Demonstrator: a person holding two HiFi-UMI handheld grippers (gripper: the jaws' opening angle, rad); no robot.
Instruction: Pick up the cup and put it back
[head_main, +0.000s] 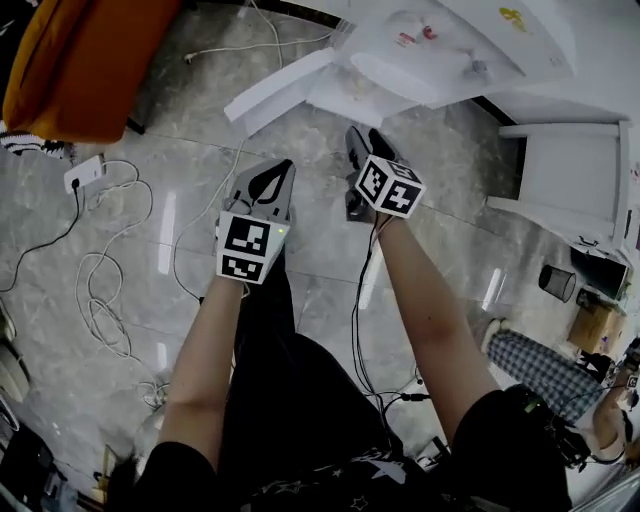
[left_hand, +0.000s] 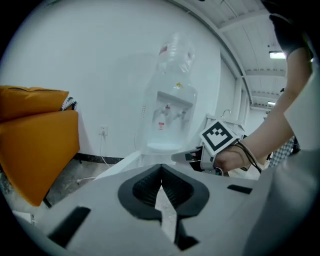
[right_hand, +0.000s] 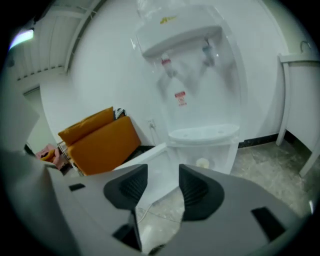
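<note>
Head view first. You're standing over the floor with both arms stretched forward. The left claw and right claw are side by side and aimed at the dispenser ahead. That reads as an approach stance: nothing is carried and both tools are lined up on the machine. I can't pick out the cup from up here.

Left gripper view now. Your left claw has its jaws closed tip to tip, with nothing between the pads. It's parked shut because it seems to have no job in this step. The dispenser stands ahead against the wall and the sofa sits off to the left. Your right claw reaches further forward on the right. There's no sign of the cup in this view either.

Right gripper view. Here the jaws stand partly apart with only floor and the dispenser's base showing through the gap, so this claw is empty. I'd say it's held open to be ready for a grab. Low in the dispenser's cabinet, behind its clear front, sits what looks like the cup, small and pale. It's too small to be sure. It lies ahead of the claw and a touch to the right of the gap, just above the right jaw's tip in the picture, and well apart from the pads. You'd need to reach in and nudge right to centre it.
</note>
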